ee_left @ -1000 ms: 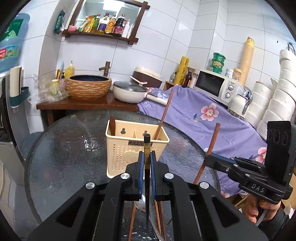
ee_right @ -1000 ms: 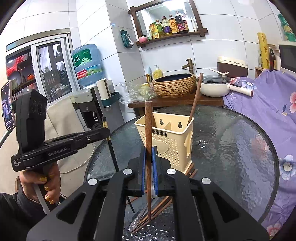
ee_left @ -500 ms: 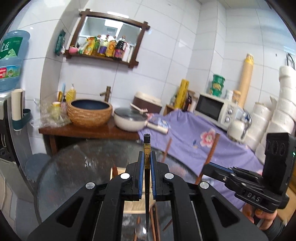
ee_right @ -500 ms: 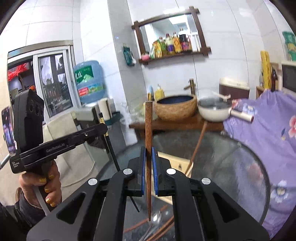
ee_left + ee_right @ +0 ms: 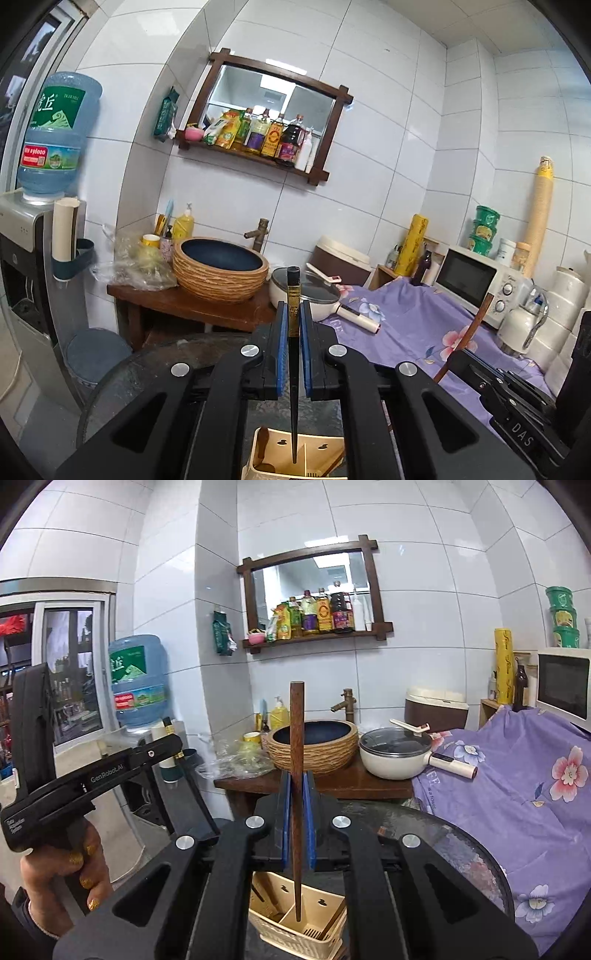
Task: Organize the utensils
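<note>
The holder (image 5: 295, 928) stands on the round table (image 5: 461, 853), low in both views, below the two chopsticks (image 5: 293, 332) (image 5: 296, 775) — one upright in each gripper. Behind the table, a bench (image 5: 192, 304) against the wall carries a basin (image 5: 220, 269), a pan (image 5: 314, 293) to its right — beyond that, a microwave (image 5: 476, 280).

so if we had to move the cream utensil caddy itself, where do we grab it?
Probably the cream caddy's top rim on an outer wall, coming from straight above: it stands upright and open-topped, and the thin wall suits narrow jaws. Avoid the compartments already holding sticks. Both grippers are occupied with chopsticks now.
</note>
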`<control>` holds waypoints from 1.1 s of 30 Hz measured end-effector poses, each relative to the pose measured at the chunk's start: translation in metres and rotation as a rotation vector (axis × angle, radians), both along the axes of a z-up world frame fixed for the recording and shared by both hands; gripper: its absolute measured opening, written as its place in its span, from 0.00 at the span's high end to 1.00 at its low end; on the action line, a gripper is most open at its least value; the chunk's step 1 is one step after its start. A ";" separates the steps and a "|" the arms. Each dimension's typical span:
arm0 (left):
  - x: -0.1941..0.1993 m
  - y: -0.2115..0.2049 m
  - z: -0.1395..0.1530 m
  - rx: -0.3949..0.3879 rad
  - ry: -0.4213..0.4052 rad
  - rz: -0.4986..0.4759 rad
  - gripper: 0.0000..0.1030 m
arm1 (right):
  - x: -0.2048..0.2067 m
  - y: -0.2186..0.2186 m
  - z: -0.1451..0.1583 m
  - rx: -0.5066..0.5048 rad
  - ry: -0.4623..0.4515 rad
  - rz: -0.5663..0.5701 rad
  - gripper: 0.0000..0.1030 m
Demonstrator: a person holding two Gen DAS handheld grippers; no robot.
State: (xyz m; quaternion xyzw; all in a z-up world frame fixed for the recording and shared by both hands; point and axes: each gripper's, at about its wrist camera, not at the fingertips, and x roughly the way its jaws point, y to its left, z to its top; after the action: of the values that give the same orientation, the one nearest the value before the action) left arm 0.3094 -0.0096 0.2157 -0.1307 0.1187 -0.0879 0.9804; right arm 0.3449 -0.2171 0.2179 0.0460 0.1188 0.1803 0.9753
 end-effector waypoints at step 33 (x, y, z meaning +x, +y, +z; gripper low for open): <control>0.039 -0.024 -0.123 0.109 0.236 -0.038 0.87 | 0.041 0.003 -0.113 -0.029 0.174 -0.049 0.92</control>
State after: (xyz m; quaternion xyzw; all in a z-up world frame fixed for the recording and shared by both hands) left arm 0.3482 -0.0334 0.0924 -0.0844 0.2402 -0.0837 0.9634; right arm 0.3864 -0.2144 0.1048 0.0500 0.2044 0.1499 0.9660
